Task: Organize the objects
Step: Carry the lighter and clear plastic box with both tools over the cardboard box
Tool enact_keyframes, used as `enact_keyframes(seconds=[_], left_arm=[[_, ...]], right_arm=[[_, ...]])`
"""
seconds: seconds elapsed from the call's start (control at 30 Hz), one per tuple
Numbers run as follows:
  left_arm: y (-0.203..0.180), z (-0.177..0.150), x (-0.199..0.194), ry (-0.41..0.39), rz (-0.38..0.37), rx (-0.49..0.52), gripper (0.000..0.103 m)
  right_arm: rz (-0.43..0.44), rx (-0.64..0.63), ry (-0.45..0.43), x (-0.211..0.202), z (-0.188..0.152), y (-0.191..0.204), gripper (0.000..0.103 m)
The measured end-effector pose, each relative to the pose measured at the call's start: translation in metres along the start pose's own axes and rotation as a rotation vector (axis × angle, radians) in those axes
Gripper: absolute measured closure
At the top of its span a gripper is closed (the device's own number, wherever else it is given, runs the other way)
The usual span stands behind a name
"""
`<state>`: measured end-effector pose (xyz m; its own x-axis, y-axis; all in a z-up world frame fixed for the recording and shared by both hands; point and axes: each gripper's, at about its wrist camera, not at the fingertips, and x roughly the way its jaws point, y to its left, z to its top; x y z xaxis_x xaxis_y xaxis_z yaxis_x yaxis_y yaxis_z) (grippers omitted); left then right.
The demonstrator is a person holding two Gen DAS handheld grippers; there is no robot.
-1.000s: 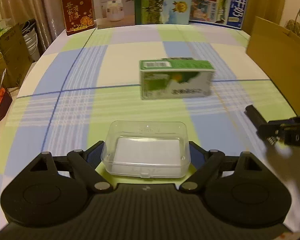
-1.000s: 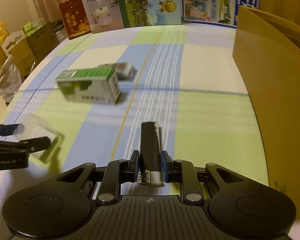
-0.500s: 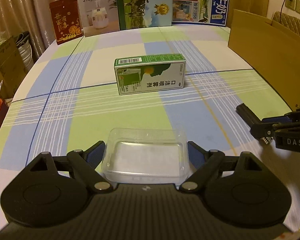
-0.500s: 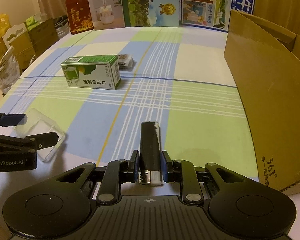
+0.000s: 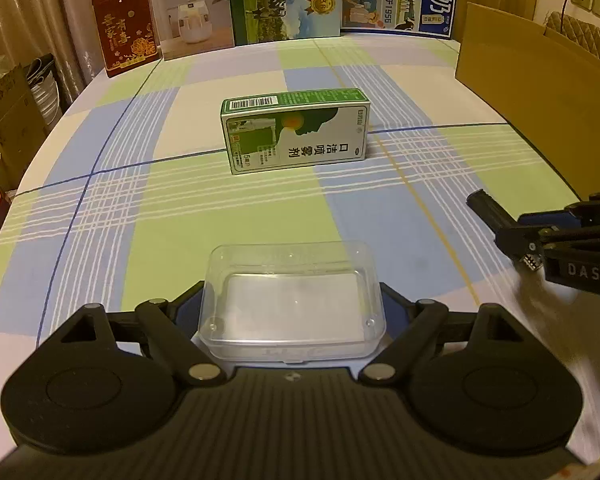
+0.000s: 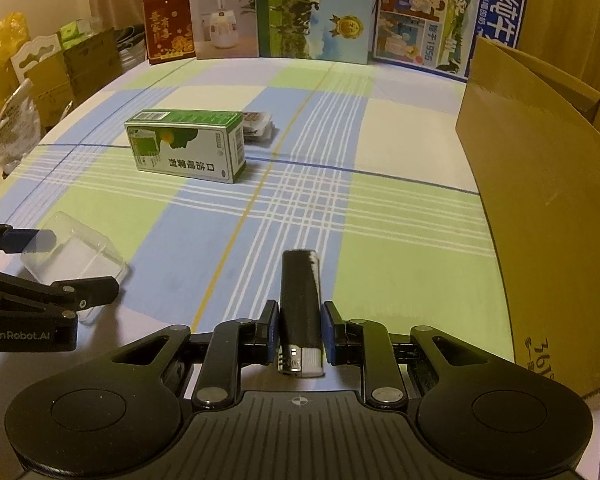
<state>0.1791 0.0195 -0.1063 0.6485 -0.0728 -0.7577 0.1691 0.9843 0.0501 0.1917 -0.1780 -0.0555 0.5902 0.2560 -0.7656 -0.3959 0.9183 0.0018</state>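
Left gripper (image 5: pixel 292 312): I read its fingers as clamped on the clear plastic box (image 5: pixel 292 300), one finger against each short side. The same gripper (image 6: pixel 40 264) shows at the left edge of the right wrist view, with the box (image 6: pixel 74 260) between its fingers.
Clear plastic box: low over the tablecloth (image 5: pixel 180 208), at the near edge of the table. I cannot tell whether it touches the cloth.
Right gripper (image 6: pixel 301 322): I see its blue pads closed on the lighter (image 6: pixel 300 300), gripping the body just above the metal head. From the left wrist view it (image 5: pixel 516 228) enters at the right edge, the lighter (image 5: pixel 486 206) jutting forward from it.
Lighter: black, pointing away from me, metal end nearest the camera, above a blue check of the cloth.
Green carton (image 5: pixel 296 132): lying on its long side mid-table, well apart from both grippers, printed face towards me.
Small packet (image 6: pixel 258 124): just behind the green carton, partly hidden by it; I cannot read its detail.
Cardboard box (image 6: pixel 540 200): open, along the right side of the table, near the right gripper.
Row of boxes (image 5: pixel 284 0): standing upright along the far edge of the table.
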Motion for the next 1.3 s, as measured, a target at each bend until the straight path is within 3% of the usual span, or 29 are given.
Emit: enact_keyframes(seconds=[0.4, 0.73, 1.0, 1.3], left_arm=[[-0.001, 0.006, -0.014, -0.025, 0.007, -0.008, 0.021], [-0.024, 0.016, -0.068, -0.073, -0.013, -0.063, 0.021], [-0.088, 0.051, -0.117, -0.155, -0.098, -0.004, 0.021], [-0.181, 0.092, -0.143, -0.228, -0.241, 0.104, 0.020]], right_arm=[[-0.011, 0.013, -0.013, -0.004, 0.001, 0.001, 0.084], [0.006, 0.071, -0.117, -0.071, 0.020, -0.013, 0.084], [-0.050, 0.141, -0.206, -0.152, 0.024, -0.050, 0.084], [-0.155, 0.244, -0.260, -0.213, 0.018, -0.130, 0.084]])
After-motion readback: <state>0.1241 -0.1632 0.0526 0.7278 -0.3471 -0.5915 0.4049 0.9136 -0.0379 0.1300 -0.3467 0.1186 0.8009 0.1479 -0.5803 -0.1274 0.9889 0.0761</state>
